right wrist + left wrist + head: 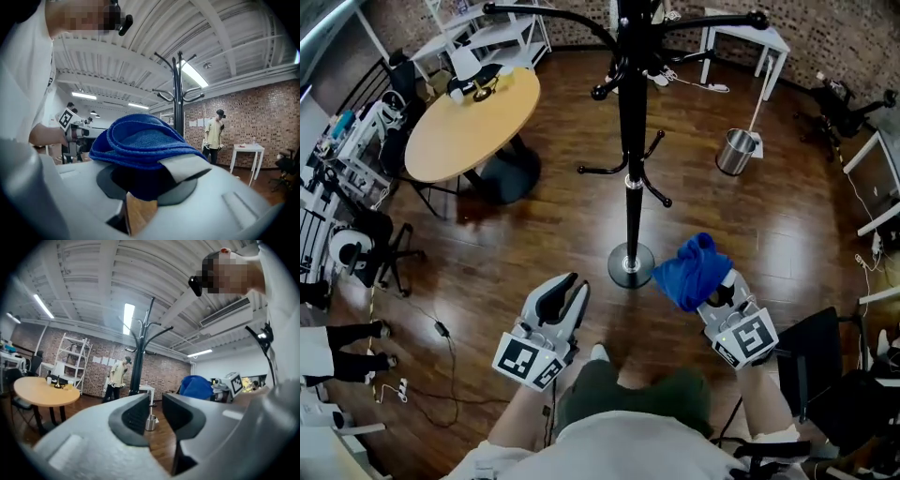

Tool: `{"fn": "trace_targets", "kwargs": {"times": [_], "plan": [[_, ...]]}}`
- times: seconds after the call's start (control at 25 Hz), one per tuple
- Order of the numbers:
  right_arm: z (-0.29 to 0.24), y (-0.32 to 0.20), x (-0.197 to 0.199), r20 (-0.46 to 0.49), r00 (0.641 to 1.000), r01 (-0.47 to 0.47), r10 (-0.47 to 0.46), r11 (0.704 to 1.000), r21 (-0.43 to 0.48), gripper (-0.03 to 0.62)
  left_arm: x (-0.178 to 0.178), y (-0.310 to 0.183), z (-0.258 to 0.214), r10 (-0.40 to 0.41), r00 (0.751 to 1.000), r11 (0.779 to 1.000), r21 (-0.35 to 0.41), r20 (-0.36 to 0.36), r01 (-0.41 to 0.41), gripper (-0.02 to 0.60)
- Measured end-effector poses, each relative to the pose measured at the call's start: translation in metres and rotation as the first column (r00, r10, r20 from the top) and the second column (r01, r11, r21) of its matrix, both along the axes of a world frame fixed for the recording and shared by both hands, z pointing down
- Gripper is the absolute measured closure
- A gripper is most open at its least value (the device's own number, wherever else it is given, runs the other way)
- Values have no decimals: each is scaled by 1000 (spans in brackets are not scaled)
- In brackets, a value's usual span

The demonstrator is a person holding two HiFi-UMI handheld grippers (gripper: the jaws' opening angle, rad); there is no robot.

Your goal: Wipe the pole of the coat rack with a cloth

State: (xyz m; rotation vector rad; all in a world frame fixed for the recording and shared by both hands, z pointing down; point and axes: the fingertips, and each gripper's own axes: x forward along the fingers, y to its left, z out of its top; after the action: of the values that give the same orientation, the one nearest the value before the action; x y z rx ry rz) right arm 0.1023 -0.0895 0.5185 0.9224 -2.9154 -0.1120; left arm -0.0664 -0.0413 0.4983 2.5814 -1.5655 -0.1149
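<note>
Cloth (140, 140) gripped by right claw (719, 298) | left claw (157, 412) parted, empty | pole base (630, 266) only overhead

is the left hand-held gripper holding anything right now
No, the left gripper view shows the left hand-held gripper with its jaws apart and nothing between them.

Left hand-held gripper (156, 412) slightly apart, right hand-held gripper (151, 180) tight on cloth (140, 140)
</note>
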Motion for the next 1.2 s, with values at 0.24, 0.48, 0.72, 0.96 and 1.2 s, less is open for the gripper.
{"fn": "trace_targets", "kwargs": {"times": [0.24, 0.48, 0.72, 0.96, 1.2], "plan": [[168, -145, -49, -110, 994, 3, 1, 999, 34, 490, -18, -81, 162, 20, 1000, 1000, -17, -3, -20, 497], [213, -171, -81, 47, 997, 62, -68, 991, 115, 490, -32, -141, 280, 0, 1000, 997, 80, 9, 0, 497], [218, -225, -90, 42, 996, 77, -85, 983, 165, 490, -41, -193, 371, -33, 999, 994, 103, 33, 30, 497], [259, -280, -97, 59, 995, 77, -81, 994, 76, 490, -57, -212, 419, -128, 992, 976, 180, 8, 124, 497], [603, -215, -124, -68, 997, 36, -42, 995, -89, 490, -63, -166, 526, -151, 979, 979, 160, 139, 128, 531]]}}
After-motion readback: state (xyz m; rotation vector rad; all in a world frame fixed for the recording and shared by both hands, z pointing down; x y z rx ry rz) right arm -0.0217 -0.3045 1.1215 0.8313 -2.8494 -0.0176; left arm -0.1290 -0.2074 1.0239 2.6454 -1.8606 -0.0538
